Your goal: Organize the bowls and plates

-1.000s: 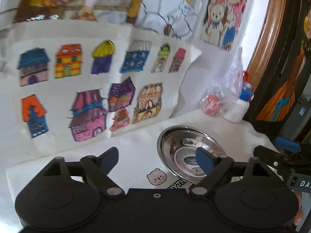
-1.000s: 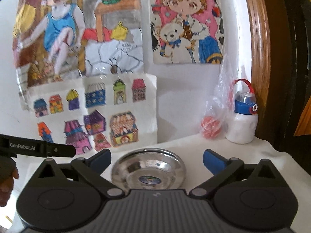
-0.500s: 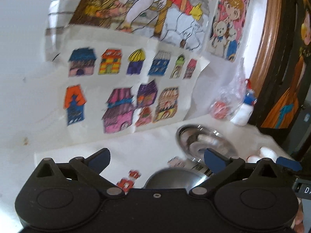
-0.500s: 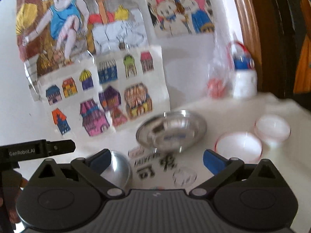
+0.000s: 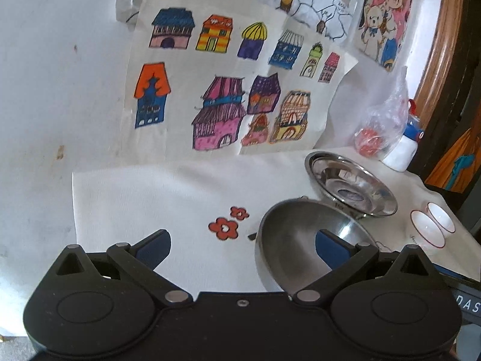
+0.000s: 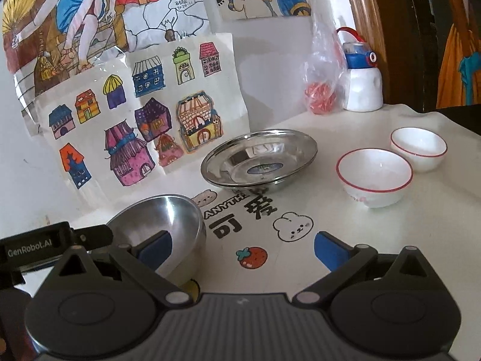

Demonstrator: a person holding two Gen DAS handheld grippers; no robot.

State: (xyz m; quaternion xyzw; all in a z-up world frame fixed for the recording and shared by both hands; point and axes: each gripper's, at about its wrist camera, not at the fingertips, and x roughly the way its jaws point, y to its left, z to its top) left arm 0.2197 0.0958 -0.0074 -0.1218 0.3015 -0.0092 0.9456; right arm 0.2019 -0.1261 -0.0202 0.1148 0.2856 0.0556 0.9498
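Note:
A steel bowl (image 5: pixel 288 228) sits near the front of the table, and my left gripper (image 5: pixel 242 248) is wide open over its left rim. The right pad (image 5: pixel 330 249) hangs in front of the bowl's hollow and the left pad is outside it; neither pad presses on it. Behind it lies a stack of shallow steel plates (image 5: pixel 351 186), with two red-rimmed white bowls (image 5: pixel 427 228) to the right. In the right wrist view my right gripper (image 6: pixel 243 249) is open and empty above the printed cloth. Here the steel bowl (image 6: pixel 168 213) is left, the plates (image 6: pixel 258 156) behind and the white bowls (image 6: pixel 374 174) right.
A white tablecloth (image 6: pixel 300 228) with cartoon prints covers the table. By the wall stand a white bottle with a blue cap (image 6: pixel 362 90) and a plastic bag with something red (image 6: pixel 320 99). Drawings hang on the wall, and a wooden frame (image 5: pixel 436 45) rises at the right. The left gripper's black housing (image 6: pixel 33 249) shows at the left.
Both grippers sank and drew back from the wall. The steel bowl and the two white bowls came into view. The left gripper's right pad now overlaps the steel bowl.

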